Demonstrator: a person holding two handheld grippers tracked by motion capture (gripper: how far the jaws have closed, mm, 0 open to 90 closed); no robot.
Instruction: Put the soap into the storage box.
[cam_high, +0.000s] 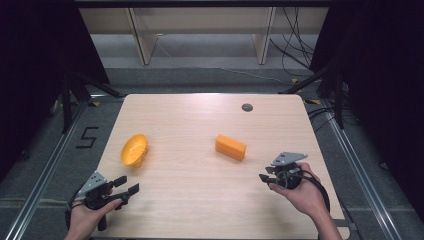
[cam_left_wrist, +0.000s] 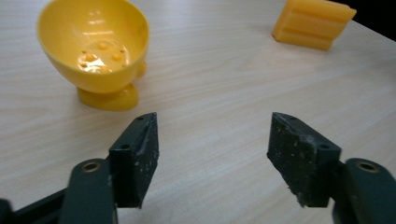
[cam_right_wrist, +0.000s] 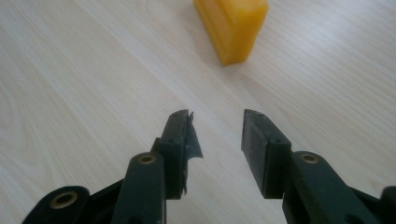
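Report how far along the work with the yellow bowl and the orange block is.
Done: nothing visible. The orange block lies on the table, apart from the tipped yellow bowl. In hand: nothing; left tongs and right tongs are both open and empty, off the objects. Left: any grasping and moving, it seems.

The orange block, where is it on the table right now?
In the high view, the orange block lies right of the table's centre, apart from the yellow bowl, nearest the right gripper.

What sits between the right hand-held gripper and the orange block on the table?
Nothing visible. In the right gripper view, bare tabletop runs from the right hand-held gripper up to the orange block. Its jaws stand a little apart with nothing between them. The yellow bowl sits far off to the left.
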